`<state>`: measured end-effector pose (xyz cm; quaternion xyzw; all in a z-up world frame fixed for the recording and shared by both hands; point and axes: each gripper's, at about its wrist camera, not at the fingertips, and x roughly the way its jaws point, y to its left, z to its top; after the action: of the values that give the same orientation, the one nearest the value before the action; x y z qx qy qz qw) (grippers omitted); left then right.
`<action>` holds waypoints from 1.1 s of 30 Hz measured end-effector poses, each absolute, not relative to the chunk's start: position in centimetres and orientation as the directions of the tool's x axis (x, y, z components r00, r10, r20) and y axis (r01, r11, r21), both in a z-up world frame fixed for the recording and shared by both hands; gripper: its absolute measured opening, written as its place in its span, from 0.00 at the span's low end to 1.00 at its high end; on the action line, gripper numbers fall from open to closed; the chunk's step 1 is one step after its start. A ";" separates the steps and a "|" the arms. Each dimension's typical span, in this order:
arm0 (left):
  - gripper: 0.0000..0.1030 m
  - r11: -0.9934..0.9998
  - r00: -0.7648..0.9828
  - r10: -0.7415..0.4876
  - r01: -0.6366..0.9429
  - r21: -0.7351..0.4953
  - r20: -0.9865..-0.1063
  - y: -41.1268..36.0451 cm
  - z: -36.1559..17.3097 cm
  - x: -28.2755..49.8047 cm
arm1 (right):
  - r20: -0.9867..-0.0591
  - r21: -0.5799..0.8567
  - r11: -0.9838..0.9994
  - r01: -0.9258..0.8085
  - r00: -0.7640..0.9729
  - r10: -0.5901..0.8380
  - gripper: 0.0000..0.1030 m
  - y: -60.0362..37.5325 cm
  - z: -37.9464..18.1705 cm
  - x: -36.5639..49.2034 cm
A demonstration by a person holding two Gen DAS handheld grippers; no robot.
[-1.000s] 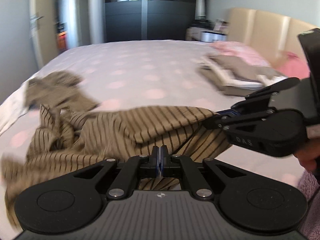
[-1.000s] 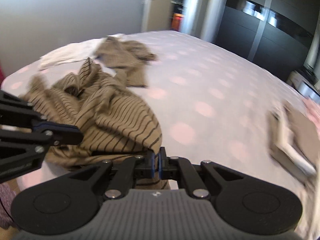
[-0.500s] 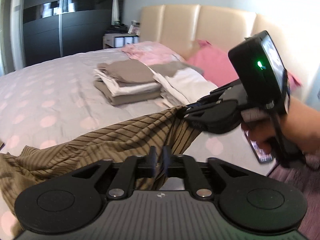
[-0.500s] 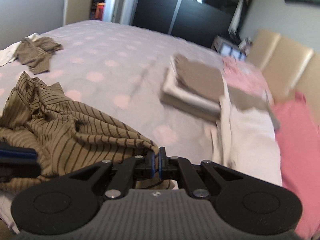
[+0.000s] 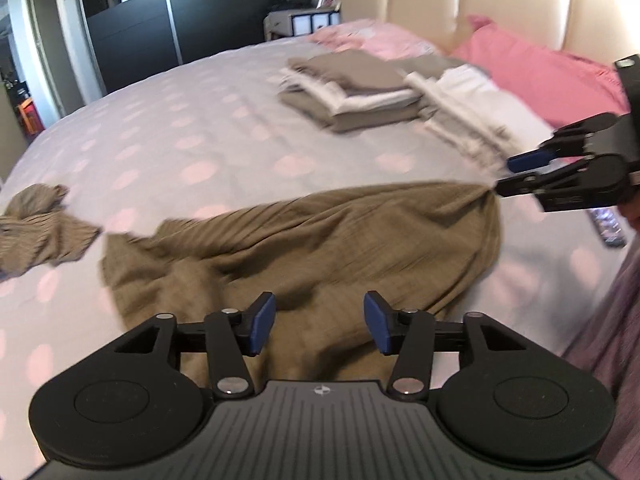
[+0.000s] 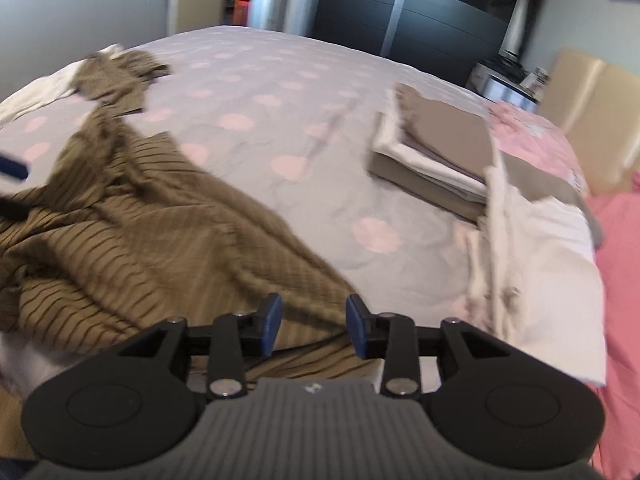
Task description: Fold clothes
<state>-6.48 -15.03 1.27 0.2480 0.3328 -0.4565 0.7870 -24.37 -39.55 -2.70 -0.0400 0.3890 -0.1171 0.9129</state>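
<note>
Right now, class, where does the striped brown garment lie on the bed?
The striped brown garment lies spread across the bed's near edge, left of the folded stack in the right wrist view, just beyond both opening claws.

Black tongs [image 5: 319,327] with blue pads [image 5: 262,322], silver screws, ribbed grey housing.

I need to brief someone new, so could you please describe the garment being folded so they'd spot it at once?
On the spotted bed, it is the brown striped garment spread along the near edge. The stacks by the pillows are folded; this one lies loose.
</note>
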 end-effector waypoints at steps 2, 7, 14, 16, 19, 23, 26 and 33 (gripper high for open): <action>0.54 0.474 0.380 -0.531 0.874 0.107 -0.757 -14.0 1.0 -5.8 | -0.708 -0.141 0.984 0.109 0.683 -0.178 0.41 -38.2 -3.1 -24.2; 0.59 0.495 0.411 -0.473 0.856 0.151 -0.779 -12.6 -0.7 -4.8 | -0.735 -0.093 0.992 -0.085 0.678 -0.010 0.55 -34.0 -4.4 -23.3; 0.59 0.548 0.433 -0.356 0.814 0.190 -0.828 -11.2 -4.4 -3.0 | -0.792 -0.130 0.936 -0.326 0.603 0.100 0.74 -28.8 -8.1 -21.4; 0.59 0.564 0.412 -0.339 0.809 0.168 -0.846 -11.0 -5.2 -2.3 | -0.808 -0.139 0.927 -0.347 0.581 0.096 0.74 -28.5 -9.3 -20.5; 0.50 0.593 0.386 -0.328 0.795 0.130 -0.862 -10.9 -6.1 -1.2 | -0.830 -0.138 0.929 -0.344 0.552 0.082 0.73 -28.5 -10.9 -19.2; 0.22 0.620 0.342 -0.328 0.781 0.073 -0.881 -10.9 -6.9 -0.1 | -0.843 -0.130 0.938 -0.321 0.534 0.066 0.38 -28.6 -11.6 -17.9; 0.10 0.627 0.357 -0.348 0.776 0.068 -0.867 -10.6 -6.3 0.0 | -0.834 -0.112 0.949 -0.295 0.547 0.072 0.20 -29.4 -11.3 -17.7; 0.04 0.678 0.483 -0.409 0.729 0.097 -0.774 -9.5 -2.5 0.1 | -0.747 -0.181 0.975 -0.133 0.663 -0.048 0.04 -32.3 -7.5 -18.7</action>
<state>0.12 -9.51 -2.46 0.2122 0.3771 -0.3408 0.8347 -18.68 -32.27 -7.47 -0.1105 0.4100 0.0233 0.9051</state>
